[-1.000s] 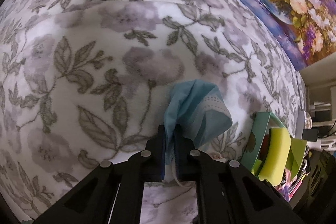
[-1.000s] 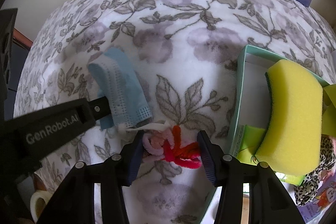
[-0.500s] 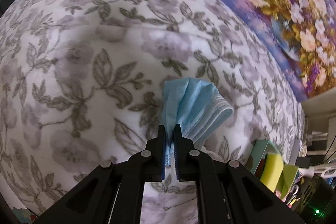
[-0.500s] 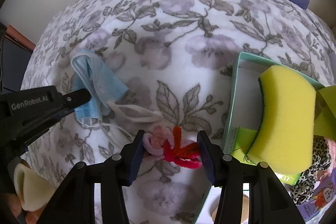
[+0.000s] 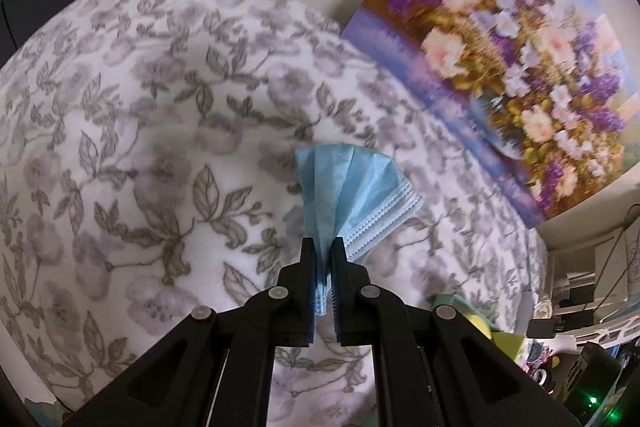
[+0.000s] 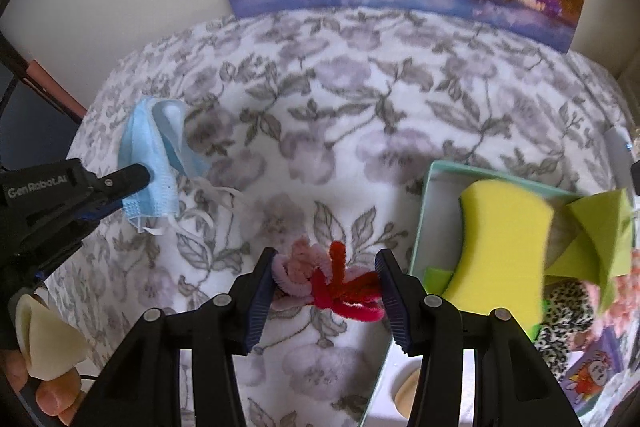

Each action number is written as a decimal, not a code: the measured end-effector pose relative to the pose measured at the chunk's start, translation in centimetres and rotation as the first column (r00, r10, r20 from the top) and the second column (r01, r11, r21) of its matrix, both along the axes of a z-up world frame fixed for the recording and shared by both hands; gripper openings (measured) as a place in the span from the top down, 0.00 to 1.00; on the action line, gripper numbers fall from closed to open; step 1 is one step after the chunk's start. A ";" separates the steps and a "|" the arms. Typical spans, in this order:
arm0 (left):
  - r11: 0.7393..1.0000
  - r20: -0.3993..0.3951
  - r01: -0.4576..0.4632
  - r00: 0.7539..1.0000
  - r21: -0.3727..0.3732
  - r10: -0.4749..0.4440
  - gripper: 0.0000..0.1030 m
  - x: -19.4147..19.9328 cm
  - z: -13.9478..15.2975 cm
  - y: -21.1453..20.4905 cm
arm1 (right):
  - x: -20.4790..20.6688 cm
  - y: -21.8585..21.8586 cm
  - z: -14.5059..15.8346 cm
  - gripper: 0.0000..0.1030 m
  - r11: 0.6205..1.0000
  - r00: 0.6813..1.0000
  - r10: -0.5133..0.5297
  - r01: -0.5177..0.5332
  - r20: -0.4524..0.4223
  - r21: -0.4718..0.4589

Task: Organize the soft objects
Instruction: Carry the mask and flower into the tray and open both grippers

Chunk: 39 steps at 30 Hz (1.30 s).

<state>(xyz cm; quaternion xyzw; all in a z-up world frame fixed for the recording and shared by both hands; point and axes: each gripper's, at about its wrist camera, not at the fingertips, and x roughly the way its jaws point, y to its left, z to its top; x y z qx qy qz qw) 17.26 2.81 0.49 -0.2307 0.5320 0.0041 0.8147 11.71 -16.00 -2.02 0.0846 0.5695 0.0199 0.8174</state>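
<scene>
Face mask [image 5: 352,195], blue, pleated: in the left wrist view it was pinched between the closed jaws of the left gripper [image 5: 323,259], fanning out above the floral blanket [image 5: 140,155]. A flower painting [image 5: 520,67] leaned at the blanket's far edge.

Pipe cleaners [image 6: 328,279], pink and red, tangled: in the right wrist view they were clamped between the half-spread fingers of the right gripper [image 6: 326,283], over the blanket. The mask hung near the blanket's left edge. A teal box [image 6: 424,211] near the right edge held a yellow sponge [image 6: 500,239].
</scene>
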 end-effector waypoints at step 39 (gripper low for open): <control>0.952 0.140 0.300 0.942 0.056 -0.305 0.93 -7.9 7.0 -11.0 | -7.3 -10.6 5.5 0.49 0.962 0.961 -0.270 0.272 0.063 -0.031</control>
